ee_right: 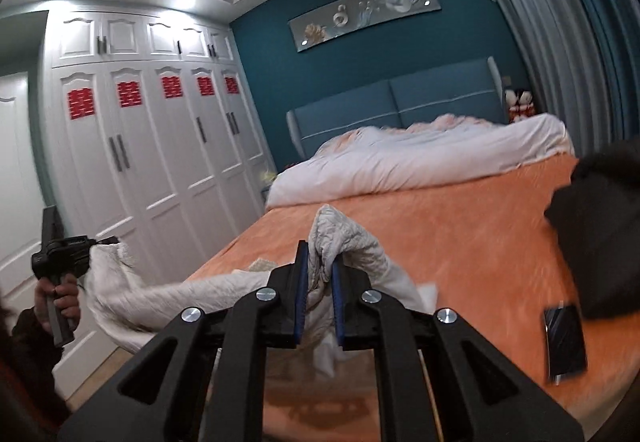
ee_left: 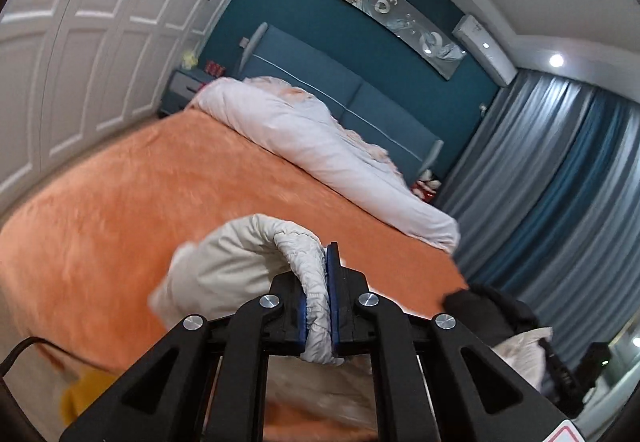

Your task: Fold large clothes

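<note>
A large cream padded garment hangs lifted over the orange bed (ee_left: 120, 202). My left gripper (ee_left: 318, 282) is shut on a gathered elastic edge of the garment (ee_left: 224, 266), which bulges up to the left of the fingers. My right gripper (ee_right: 320, 258) is shut on another bunched part of the garment (ee_right: 348, 238). From there the cloth (ee_right: 160, 294) stretches left to the left gripper (ee_right: 90, 244), which a hand (ee_right: 60, 298) holds by its grip. The lower part of the garment drops out of sight below both grippers.
A rumpled white duvet (ee_right: 400, 162) lies across the head of the bed, in front of the blue headboard (ee_right: 400, 102). A black garment (ee_right: 600, 234) and a phone (ee_right: 566, 342) lie on the bed's right side. White wardrobes (ee_right: 160, 142) stand left, grey-blue curtains (ee_left: 560, 170) right.
</note>
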A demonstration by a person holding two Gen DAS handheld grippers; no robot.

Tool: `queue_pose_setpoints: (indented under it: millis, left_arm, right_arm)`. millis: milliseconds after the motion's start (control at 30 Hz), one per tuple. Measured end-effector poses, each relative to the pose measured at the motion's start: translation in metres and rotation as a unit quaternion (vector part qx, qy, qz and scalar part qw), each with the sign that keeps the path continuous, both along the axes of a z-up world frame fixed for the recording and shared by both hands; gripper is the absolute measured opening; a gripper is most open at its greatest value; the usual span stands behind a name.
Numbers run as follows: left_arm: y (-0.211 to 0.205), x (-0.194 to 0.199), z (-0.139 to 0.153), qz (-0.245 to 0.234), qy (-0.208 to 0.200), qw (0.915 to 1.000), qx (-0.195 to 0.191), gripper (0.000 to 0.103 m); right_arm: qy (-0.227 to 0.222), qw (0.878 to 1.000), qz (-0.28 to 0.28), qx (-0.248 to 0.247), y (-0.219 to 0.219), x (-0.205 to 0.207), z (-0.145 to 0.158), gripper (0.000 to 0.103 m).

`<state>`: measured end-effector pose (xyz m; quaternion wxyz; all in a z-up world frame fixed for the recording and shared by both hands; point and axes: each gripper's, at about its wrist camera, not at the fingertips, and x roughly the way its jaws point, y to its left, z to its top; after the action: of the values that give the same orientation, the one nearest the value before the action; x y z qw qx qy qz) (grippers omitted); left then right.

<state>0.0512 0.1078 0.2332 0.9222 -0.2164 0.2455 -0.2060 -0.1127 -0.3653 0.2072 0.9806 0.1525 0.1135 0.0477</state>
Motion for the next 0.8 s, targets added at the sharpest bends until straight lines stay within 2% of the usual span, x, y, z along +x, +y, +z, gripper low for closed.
queue_pose_setpoints:
  millis: [100, 233, 300, 333, 433, 467, 500, 533, 567, 600, 633, 700, 733, 767, 800]
  left_arm:
    - [-0.027, 0.067, -0.018, 0.04, 0.03, 0.9975, 0.051, 0.007]
    - [-0.053, 0.148, -0.069, 0.087, 0.083, 0.9848, 0.125, 0.011]
    - [-0.059, 0.178, -0.096, 0.108, 0.104, 0.9775, 0.148, 0.014]
    - [-0.061, 0.188, -0.108, 0.113, 0.115, 0.974, 0.16, 0.017]
    - [-0.057, 0.213, -0.134, 0.139, 0.165, 0.9577, 0.191, 0.018]
    - [-0.051, 0.21, -0.133, 0.138, 0.167, 0.9599, 0.178, 0.019]
    - [-0.047, 0.208, -0.131, 0.133, 0.16, 0.9638, 0.166, 0.025]
    - [-0.041, 0.195, -0.118, 0.135, 0.128, 0.9695, 0.159, 0.033]
    - [-0.04, 0.186, -0.107, 0.15, 0.102, 0.9689, 0.168, 0.042]
    - [-0.034, 0.165, -0.089, 0.175, 0.038, 0.9653, 0.19, 0.069]
    - [-0.031, 0.147, -0.076, 0.192, -0.019, 0.9581, 0.212, 0.085]
    - [-0.024, 0.12, -0.057, 0.203, -0.078, 0.9408, 0.26, 0.085]
    - [-0.021, 0.109, -0.049, 0.196, -0.088, 0.935, 0.282, 0.085]
    - [-0.018, 0.1, -0.045, 0.194, -0.089, 0.9334, 0.289, 0.085]
    - [-0.012, 0.086, -0.041, 0.188, -0.086, 0.936, 0.285, 0.085]
  right_arm:
    - [0.034, 0.999, -0.024, 0.03, -0.02, 0.072, -0.018, 0.011]
    - [0.073, 0.993, -0.073, 0.053, -0.033, 0.154, -0.059, 0.018]
    - [0.074, 0.991, -0.099, 0.051, -0.033, 0.172, -0.069, 0.025]
    - [0.072, 0.99, -0.112, 0.051, -0.032, 0.18, -0.072, 0.025]
    - [0.05, 0.987, -0.146, 0.053, -0.031, 0.186, -0.071, 0.037]
    - [0.032, 0.986, -0.156, 0.052, -0.03, 0.181, -0.067, 0.04]
    - [0.018, 0.986, -0.161, 0.045, -0.027, 0.176, -0.062, 0.041]
    - [0.008, 0.986, -0.165, 0.035, -0.026, 0.171, -0.056, 0.041]
    - [-0.01, 0.986, -0.164, 0.02, -0.023, 0.157, -0.047, 0.042]
    - [-0.021, 0.987, -0.159, 0.012, -0.023, 0.147, -0.041, 0.048]
    - [-0.029, 0.987, -0.155, 0.005, -0.021, 0.137, -0.037, 0.05]
    - [-0.043, 0.99, -0.134, -0.009, -0.015, 0.108, -0.028, 0.053]
    - [-0.046, 0.992, -0.12, -0.013, -0.013, 0.095, -0.025, 0.053]
    - [-0.048, 0.994, -0.099, -0.019, -0.007, 0.077, -0.02, 0.054]
    - [-0.045, 0.996, -0.077, -0.024, -0.004, 0.062, -0.018, 0.056]
